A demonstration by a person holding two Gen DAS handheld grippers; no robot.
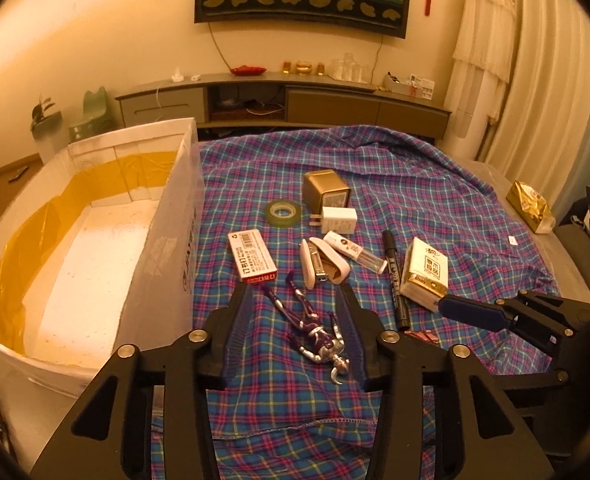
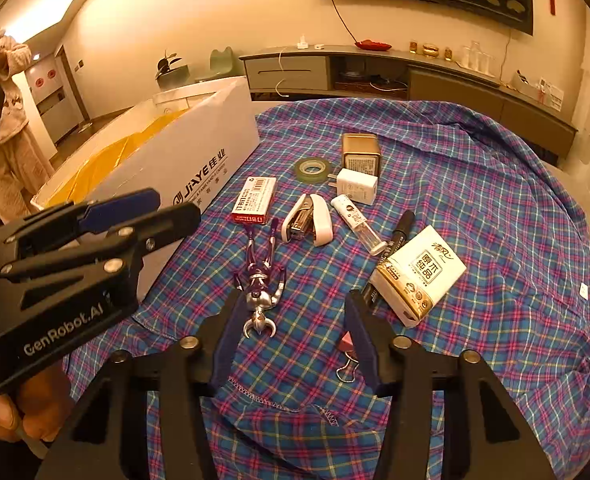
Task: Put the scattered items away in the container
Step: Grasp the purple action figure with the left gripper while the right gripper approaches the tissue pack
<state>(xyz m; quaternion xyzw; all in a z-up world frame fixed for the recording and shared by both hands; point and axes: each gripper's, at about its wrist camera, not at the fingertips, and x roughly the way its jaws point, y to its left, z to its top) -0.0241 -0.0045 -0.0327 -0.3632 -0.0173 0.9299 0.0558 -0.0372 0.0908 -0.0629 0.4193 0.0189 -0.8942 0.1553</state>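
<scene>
A purple and silver toy figure [image 1: 315,332] lies on the plaid cloth between the fingers of my open left gripper [image 1: 297,294]. It also shows in the right wrist view [image 2: 261,280], just ahead of my open, empty right gripper [image 2: 295,300]. A large white cardboard box [image 1: 95,240] with yellow tape inside stands open at the left. Scattered on the cloth are a staple box [image 1: 251,255], stapler [image 1: 323,262], tape roll [image 1: 282,211], gold tin [image 1: 326,191], white charger [image 1: 338,220], small tube [image 1: 355,251], black marker [image 1: 394,276] and tissue pack [image 1: 425,274].
A pink binder clip [image 2: 347,350] lies by my right gripper's right finger. A gold foil pack [image 1: 531,206] sits at the cloth's far right edge. A grey TV cabinet [image 1: 287,100] runs along the back wall. A person in a robe [image 2: 11,128] stands at the far left.
</scene>
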